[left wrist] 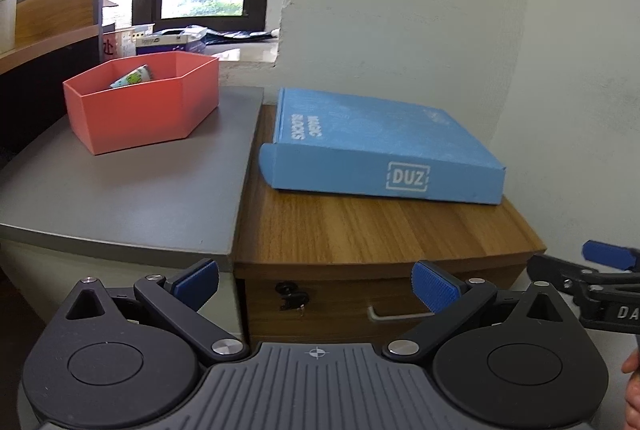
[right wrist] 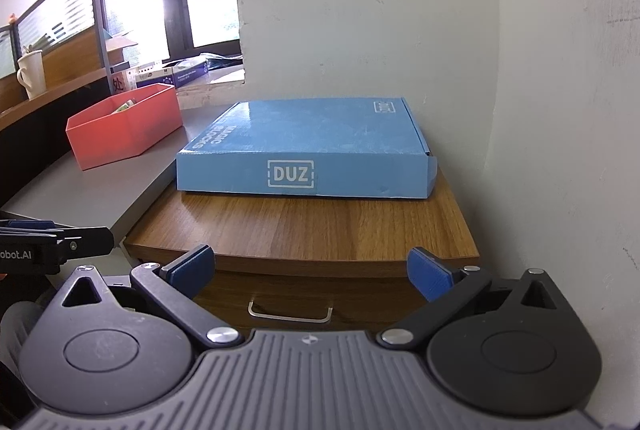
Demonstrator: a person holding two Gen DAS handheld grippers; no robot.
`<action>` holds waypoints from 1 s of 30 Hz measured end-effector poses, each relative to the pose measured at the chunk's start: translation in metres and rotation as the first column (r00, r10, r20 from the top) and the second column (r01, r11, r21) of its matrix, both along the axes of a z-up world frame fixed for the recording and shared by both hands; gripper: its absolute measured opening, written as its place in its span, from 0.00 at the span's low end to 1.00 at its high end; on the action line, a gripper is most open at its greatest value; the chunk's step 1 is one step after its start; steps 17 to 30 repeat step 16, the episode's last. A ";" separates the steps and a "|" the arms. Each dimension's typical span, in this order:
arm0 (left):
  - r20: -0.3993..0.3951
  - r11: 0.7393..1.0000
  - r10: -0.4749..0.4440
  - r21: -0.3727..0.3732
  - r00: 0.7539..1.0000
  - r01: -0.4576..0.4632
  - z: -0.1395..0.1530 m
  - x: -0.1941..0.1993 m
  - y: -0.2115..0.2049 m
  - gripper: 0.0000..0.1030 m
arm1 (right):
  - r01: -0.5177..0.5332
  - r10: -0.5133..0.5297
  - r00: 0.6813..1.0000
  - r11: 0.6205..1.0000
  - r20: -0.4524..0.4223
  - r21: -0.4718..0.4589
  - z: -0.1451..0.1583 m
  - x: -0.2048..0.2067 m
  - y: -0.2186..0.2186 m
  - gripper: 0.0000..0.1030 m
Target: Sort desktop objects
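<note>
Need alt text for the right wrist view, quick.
Open right gripper faces a closed blue box on a wooden cabinet. A red bin sits left on the grey desk.

Blue box (right wrist: 308, 146): "DUZ", "MAGIC BLOCKS".

Blue box (right wrist: 312, 134) on wooden cabinet (right wrist: 320, 230)
</note>
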State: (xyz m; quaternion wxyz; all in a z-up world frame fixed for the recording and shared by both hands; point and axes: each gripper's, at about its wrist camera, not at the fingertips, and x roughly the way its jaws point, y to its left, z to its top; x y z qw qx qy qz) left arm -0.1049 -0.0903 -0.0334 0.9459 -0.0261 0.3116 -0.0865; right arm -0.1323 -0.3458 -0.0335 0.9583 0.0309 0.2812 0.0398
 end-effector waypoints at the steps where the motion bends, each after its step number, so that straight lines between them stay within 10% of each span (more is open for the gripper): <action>1: -0.004 1.000 -0.001 0.006 1.000 0.001 0.000 0.000 0.000 1.00 | 0.000 0.000 1.000 1.000 0.000 -0.001 0.000 0.000 0.000 1.00; 30: 0.011 0.999 -0.013 0.050 1.000 0.013 0.001 -0.002 -0.005 1.00 | 0.003 -0.003 1.000 1.000 -0.008 -0.004 0.000 0.000 -0.002 1.00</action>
